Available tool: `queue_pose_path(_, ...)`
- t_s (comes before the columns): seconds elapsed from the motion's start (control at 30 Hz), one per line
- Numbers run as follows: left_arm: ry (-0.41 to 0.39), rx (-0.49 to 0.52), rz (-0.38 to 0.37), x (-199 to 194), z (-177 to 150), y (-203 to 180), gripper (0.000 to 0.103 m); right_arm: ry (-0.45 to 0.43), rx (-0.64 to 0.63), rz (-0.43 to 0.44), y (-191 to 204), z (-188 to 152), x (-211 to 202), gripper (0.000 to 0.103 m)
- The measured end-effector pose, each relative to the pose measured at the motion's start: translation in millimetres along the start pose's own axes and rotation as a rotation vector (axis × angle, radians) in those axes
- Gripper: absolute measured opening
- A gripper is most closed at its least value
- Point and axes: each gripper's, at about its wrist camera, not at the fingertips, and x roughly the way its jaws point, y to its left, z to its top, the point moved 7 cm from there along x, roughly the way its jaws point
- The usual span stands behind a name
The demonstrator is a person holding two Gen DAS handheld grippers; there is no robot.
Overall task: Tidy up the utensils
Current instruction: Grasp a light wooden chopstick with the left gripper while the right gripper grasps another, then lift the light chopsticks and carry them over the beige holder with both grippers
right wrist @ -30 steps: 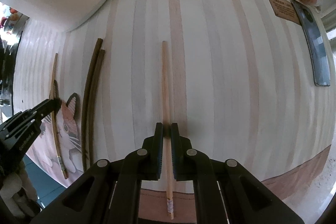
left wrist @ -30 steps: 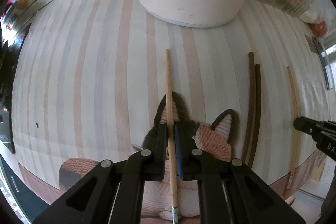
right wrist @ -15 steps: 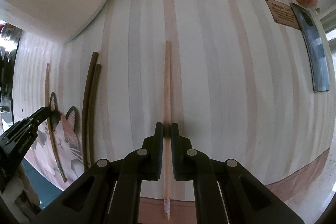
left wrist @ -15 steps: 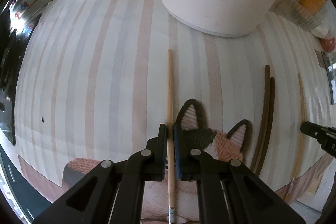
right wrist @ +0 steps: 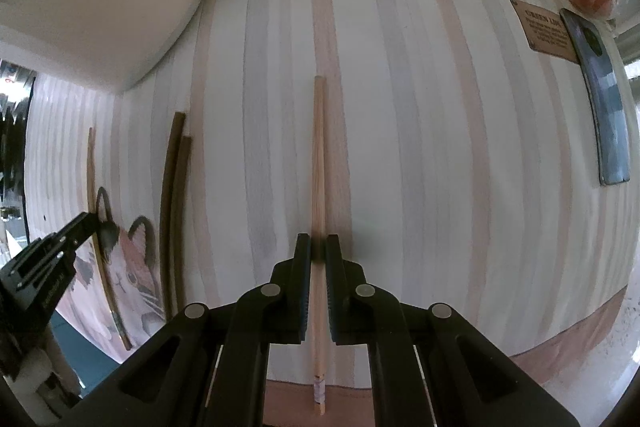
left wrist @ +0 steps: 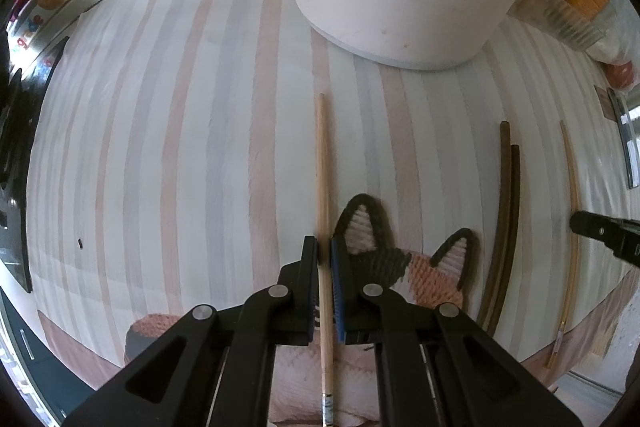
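On the striped cloth [left wrist: 192, 155], each gripper [left wrist: 324, 247] [right wrist: 318, 245] pinched a light, stiff, slippery-looking wooden chopstick [left wrist: 322, 163] [right wrist: 318, 163] near its thin end.

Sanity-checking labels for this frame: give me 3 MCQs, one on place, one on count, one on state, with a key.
1. The pair of dark chopsticks lies where, relative to the light chopstick in the right gripper?
A. to its left
B. to its right
C. across it

2. How many dark chopsticks lie side by side?
A. one
B. two
C. four

3. How do the jaws of the left gripper stand?
A. wide open, holding nothing
B. shut on a light chopstick
C. shut on a spoon

Key: 1 A, the right wrist view shows the pair left of it. 2 B, two parallel sticks. 3 B, the stick runs between the closed jaws.
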Motion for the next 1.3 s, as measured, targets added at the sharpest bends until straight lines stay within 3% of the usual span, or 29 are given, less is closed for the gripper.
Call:
queue_pose_path(0.2,-0.018,0.007,-0.006,-3.1,3.9,3.7,0.004,-0.025,0.039,0.055,-3.0,10.7,-3.8,0.007)
queue_pose_path(0.53,-0.163,0.013,-0.054,-68.6,9.1,3.3,0.004,-0.216,0.016,0.126,12.2,0.4,-52.8,0.006)
queue_pose_path(0.77,-0.264,0.021,-0.068,-108.0,21.1,-0.6,0.004,-0.326,-0.010,0.134,21.2,-2.9,-88.8,0.006)
queue_pose_path(1.3,-0.405,0.030,-0.059,-150.9,42.1,-2.3,0.004,-0.519,-0.077,0.141,52.5,10.8,-138.0,0.006)
